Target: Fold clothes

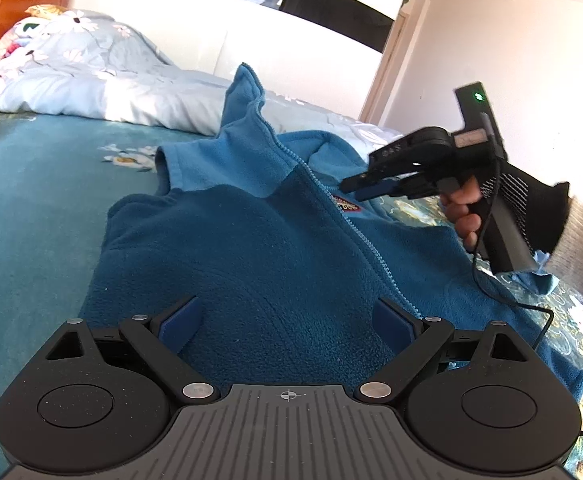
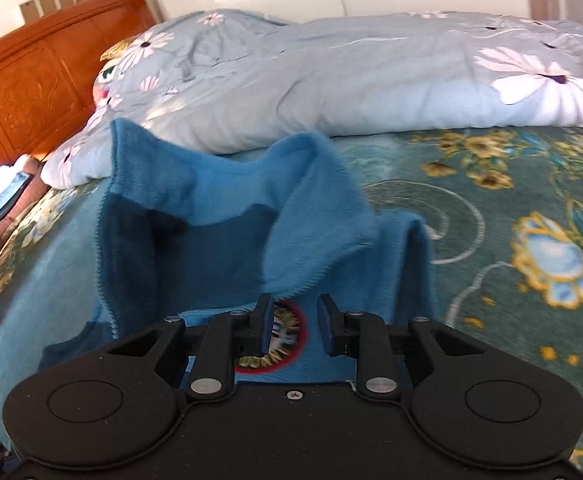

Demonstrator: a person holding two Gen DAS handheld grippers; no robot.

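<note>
A blue fleece jacket (image 1: 251, 248) lies face up on the bed, its zipper (image 1: 355, 232) running down the middle and its lighter collar (image 1: 247, 120) standing up. My left gripper (image 1: 291, 320) is open just above the jacket's lower body, holding nothing. My right gripper (image 1: 355, 190) hovers over the jacket's chest near the round chest badge (image 1: 345, 203). In the right wrist view the right gripper (image 2: 294, 320) is open with a narrow gap, above the badge (image 2: 287, 340) and empty. The collar (image 2: 251, 192) rises just ahead of it.
A floral green bedspread (image 2: 511, 240) covers the bed. A pale flowered duvet (image 2: 331, 80) is piled along the far side. An orange wooden headboard (image 2: 31, 92) stands at the left. The right gripper's cable (image 1: 531, 304) trails over the jacket.
</note>
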